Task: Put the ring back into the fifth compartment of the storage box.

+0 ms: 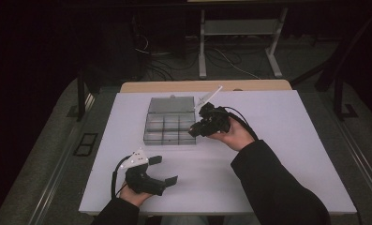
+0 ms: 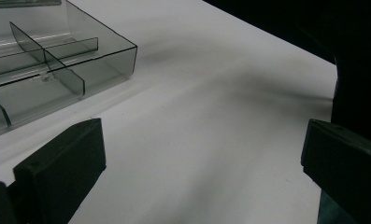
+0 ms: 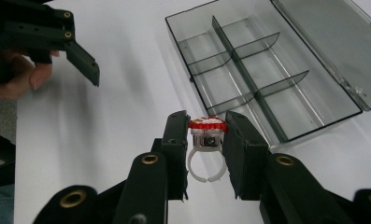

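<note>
Right gripper [image 3: 206,128] clamped on red-topped white plastic ring [image 3: 206,140], beside the clear smoky compartment box [image 3: 276,74]; left gripper [image 1: 162,169] wide open, empty.

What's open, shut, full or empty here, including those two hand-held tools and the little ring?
Box: lid open and laid flat, compartments empty.
Ring: clamped between the right tool's jaws, red top up, above the table near the box.
Right tool: shut on the ring.
Left tool: jaws wide open, nothing between them, low over the table.
</note>
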Action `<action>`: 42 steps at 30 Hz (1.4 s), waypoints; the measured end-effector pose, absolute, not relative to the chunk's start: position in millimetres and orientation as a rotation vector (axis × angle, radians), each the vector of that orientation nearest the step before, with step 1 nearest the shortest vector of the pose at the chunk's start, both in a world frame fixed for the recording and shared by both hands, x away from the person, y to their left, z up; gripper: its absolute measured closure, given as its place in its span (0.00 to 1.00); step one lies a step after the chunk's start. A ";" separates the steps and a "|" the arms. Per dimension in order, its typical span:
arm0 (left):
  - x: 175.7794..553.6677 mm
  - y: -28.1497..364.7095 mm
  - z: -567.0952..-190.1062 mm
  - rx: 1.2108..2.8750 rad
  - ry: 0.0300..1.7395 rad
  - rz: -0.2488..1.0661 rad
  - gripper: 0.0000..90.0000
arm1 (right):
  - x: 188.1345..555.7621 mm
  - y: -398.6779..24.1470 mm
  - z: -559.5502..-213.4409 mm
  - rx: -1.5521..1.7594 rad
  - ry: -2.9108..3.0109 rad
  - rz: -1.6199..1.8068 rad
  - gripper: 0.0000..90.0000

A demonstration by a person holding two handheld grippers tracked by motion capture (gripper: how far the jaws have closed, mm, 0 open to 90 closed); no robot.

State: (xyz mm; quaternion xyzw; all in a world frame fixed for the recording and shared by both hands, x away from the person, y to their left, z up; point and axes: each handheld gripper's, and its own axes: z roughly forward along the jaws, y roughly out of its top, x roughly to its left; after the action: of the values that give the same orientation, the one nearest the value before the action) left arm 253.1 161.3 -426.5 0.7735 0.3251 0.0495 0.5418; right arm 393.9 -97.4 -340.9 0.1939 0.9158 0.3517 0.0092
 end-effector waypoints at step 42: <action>254.0 159.8 -426.8 1.842 0.758 0.110 0.00 | 451.0 -55.2 -369.5 0.664 2.836 1.133 0.77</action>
State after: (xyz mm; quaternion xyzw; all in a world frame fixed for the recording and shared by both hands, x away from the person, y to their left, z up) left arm 254.0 159.8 -426.8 0.7758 0.3190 0.0461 0.5425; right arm 451.0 -55.2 -369.5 0.2124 0.9074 0.3624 0.0084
